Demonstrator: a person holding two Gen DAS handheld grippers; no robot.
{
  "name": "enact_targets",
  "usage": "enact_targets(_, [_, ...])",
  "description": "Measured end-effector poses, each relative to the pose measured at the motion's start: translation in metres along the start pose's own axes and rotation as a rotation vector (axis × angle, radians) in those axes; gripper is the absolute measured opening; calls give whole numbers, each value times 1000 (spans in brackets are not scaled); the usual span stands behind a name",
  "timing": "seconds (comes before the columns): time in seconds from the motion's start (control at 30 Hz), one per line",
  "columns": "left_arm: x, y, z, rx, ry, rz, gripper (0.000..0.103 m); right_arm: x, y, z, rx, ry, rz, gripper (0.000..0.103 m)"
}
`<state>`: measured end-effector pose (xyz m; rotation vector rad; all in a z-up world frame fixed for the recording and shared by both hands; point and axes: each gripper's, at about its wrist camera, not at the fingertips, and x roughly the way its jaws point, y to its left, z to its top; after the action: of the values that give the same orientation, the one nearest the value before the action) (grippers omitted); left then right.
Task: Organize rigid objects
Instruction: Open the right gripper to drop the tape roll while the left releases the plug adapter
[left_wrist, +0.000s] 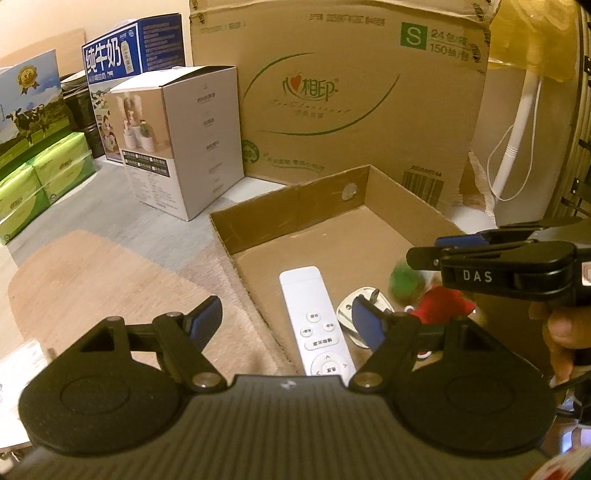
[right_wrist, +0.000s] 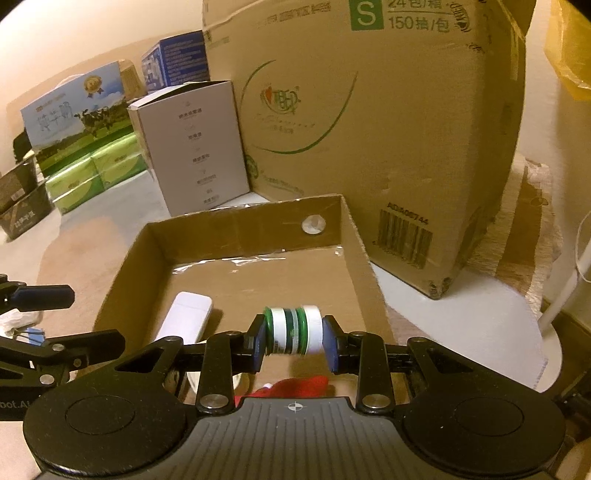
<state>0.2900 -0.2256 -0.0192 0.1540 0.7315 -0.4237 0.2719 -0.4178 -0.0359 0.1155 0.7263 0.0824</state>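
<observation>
A shallow open cardboard box lies on the floor. Inside it are a white remote, a white plug adapter and a red object. My left gripper hovers open over the box's near left side, nothing between its pads. My right gripper is shut on a small green-and-white jar, held sideways above the box floor. In the left wrist view the right gripper comes in from the right, with the jar a green blur below it.
A tall tissue carton stands right behind the shallow box. To the left are a white product box, milk cartons and green tissue packs. A white pole stands at the right. A beige rug lies left of the box.
</observation>
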Motion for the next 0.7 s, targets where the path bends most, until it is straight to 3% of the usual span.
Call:
enact_targets(0.1, [-2, 2, 0, -4, 0, 8, 80, -4, 0, 0, 11, -30, -11, 72])
enact_targets(0.13, [-3, 3, -1, -6, 0, 10, 80, -6, 0, 0, 16, -45, -11, 75])
enact_targets(0.7, [-59, 34, -22, -68, -11, 39, 83, -59, 26, -10, 44, -42, -48, 79])
